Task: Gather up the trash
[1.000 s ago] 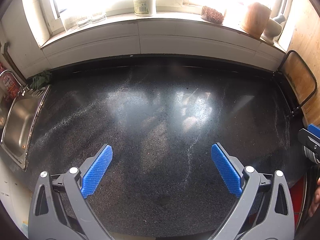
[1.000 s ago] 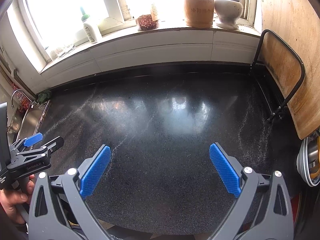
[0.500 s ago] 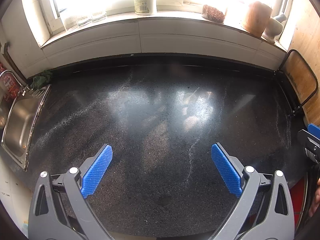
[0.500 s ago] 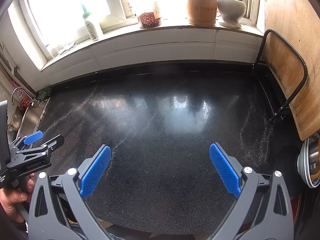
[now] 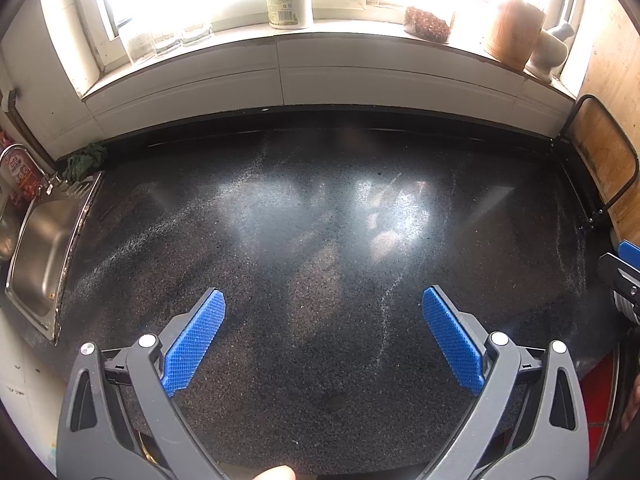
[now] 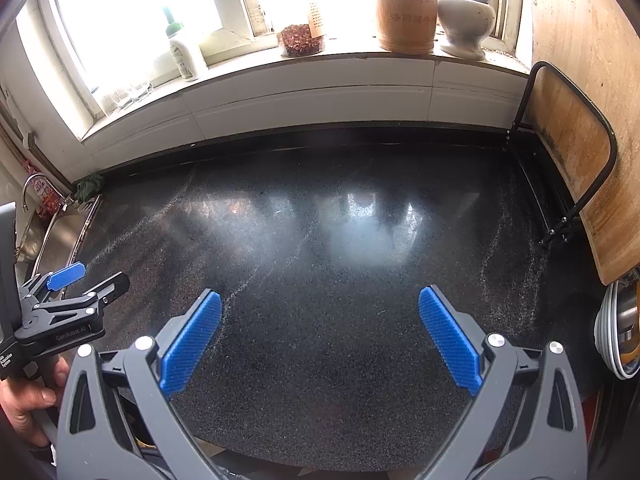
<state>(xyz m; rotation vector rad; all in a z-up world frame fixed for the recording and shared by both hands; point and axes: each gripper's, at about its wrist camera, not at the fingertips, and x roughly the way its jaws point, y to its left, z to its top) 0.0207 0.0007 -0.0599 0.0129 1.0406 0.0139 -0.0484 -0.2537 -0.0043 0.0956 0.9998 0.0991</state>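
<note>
My left gripper hangs open over a black speckled countertop, its blue pads wide apart with nothing between them. In the right wrist view my right gripper is open too, over the same countertop, and holds nothing. The left gripper also shows at that view's left edge, held by a hand. Part of the right gripper peeks in at the right edge of the left wrist view. No piece of trash shows on the counter in either view.
A steel sink with a tap lies at the left, a green rag at its corner. The windowsill holds a white bottle, a jar of red flakes, a wooden canister and a mortar. A cutting board in a wire rack stands right; stacked bowls sit below it.
Both views have shifted only slightly; the grippers stay open over the counter and nothing was picked up.
</note>
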